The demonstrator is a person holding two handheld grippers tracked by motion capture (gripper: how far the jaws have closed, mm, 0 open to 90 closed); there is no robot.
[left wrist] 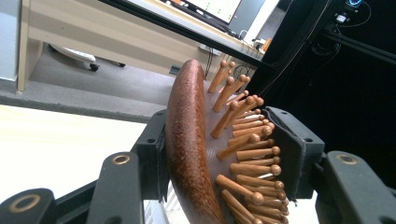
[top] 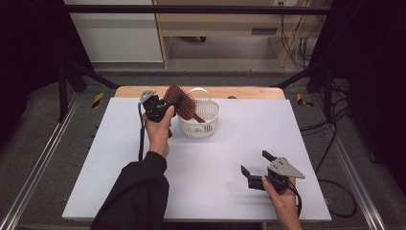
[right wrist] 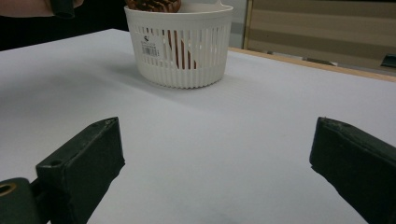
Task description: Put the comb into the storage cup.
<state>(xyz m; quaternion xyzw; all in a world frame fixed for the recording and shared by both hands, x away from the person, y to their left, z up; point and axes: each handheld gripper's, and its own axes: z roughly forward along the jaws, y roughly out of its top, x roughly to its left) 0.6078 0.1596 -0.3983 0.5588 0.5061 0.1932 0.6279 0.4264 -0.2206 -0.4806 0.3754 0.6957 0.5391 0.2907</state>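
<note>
A brown wooden hairbrush [top: 182, 101] with round-tipped wooden pins leans up and to the left out of a white slatted basket [top: 210, 115]. Its handle end is down inside the basket. My left gripper [top: 173, 103] is shut on the brush head, one pad on the smooth back, the other against the pins. In the left gripper view the brush head [left wrist: 189, 149] stands between the two pads. My right gripper [top: 253, 161] rests low at the front right of the table, open and with nothing between its jaws. In the right gripper view the basket [right wrist: 180, 51] stands ahead, the brush [right wrist: 154, 4] poking above its rim.
The white table top [top: 215, 153] has a wooden strip along its far edge. Beyond it stand pale wooden furniture [top: 220, 24] and cables on the floor. Dark frame posts flank both sides. A black sleeve [top: 139, 191] comes in from the bottom left.
</note>
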